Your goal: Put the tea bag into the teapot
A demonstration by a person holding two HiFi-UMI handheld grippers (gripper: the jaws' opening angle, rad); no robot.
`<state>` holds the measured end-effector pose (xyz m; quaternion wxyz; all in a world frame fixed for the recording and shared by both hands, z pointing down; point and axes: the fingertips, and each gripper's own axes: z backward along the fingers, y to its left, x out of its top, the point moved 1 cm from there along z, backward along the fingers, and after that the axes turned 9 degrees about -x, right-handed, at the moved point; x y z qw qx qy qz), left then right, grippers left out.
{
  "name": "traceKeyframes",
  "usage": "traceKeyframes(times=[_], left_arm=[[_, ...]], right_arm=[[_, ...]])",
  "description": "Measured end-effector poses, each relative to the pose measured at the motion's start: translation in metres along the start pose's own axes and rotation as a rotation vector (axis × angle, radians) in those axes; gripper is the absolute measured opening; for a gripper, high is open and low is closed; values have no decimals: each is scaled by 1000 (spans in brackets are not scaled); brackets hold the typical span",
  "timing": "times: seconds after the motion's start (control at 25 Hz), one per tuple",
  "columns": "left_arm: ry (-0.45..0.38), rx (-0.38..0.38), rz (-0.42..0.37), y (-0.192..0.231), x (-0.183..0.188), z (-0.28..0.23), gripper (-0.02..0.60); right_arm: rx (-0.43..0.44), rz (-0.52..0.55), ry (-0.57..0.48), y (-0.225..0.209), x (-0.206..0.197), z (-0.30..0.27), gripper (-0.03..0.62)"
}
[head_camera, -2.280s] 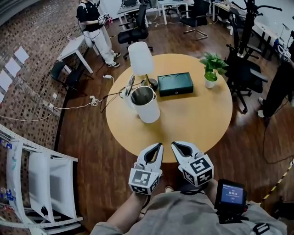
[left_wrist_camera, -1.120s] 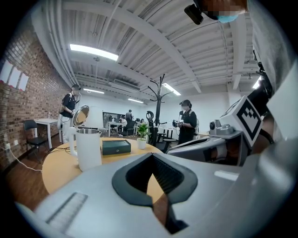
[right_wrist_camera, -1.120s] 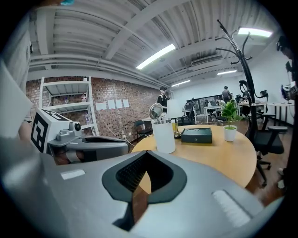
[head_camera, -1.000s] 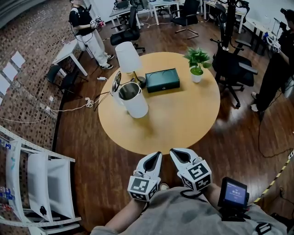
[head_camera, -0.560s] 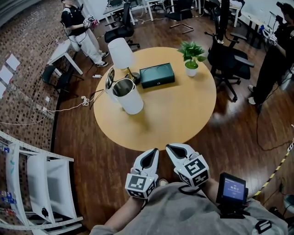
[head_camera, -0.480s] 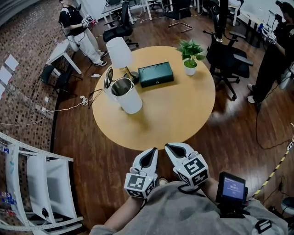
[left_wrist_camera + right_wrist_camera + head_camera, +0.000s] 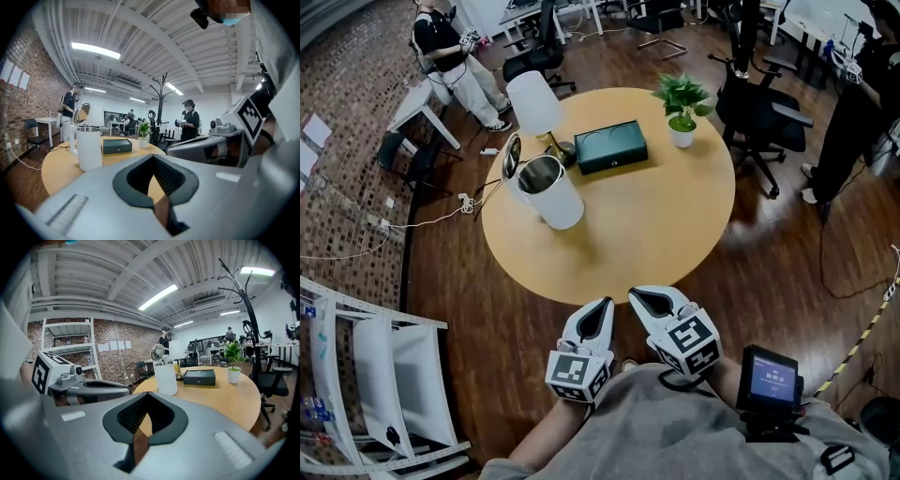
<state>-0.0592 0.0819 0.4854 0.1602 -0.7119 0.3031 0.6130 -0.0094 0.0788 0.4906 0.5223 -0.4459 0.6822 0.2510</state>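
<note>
The teapot (image 7: 550, 192) is a tall white jug with its lid tipped open, standing at the left of the round wooden table (image 7: 656, 225). It also shows as the teapot (image 7: 89, 147) in the left gripper view and the teapot (image 7: 166, 377) in the right gripper view. No tea bag shows in any view. My left gripper (image 7: 600, 312) and right gripper (image 7: 642, 297) hang side by side just off the table's near edge, close to my body. Both are shut with nothing between their jaws, as seen on the left gripper (image 7: 152, 159) and the right gripper (image 7: 149, 397).
Behind the teapot stand a dark green box (image 7: 610, 146), a white-shaded lamp (image 7: 534, 101) and a small potted plant (image 7: 680, 117). Office chairs (image 7: 764, 108) stand to the right, a white shelf unit (image 7: 384, 375) to the left. A person (image 7: 450, 56) stands at the far left, and a cable (image 7: 441, 216) runs across the floor.
In the head view the table and everything on it have slid up and to the left. Both grippers stay shut, side by side near my body, a little lower in the frame.
</note>
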Motion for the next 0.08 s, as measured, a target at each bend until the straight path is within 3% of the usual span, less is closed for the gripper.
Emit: traceKeyframes(times=[0.08], left_arm=[[-1, 1, 0, 2, 1, 2, 0]], right_arm=[[4, 1, -2, 3, 1, -2, 3]])
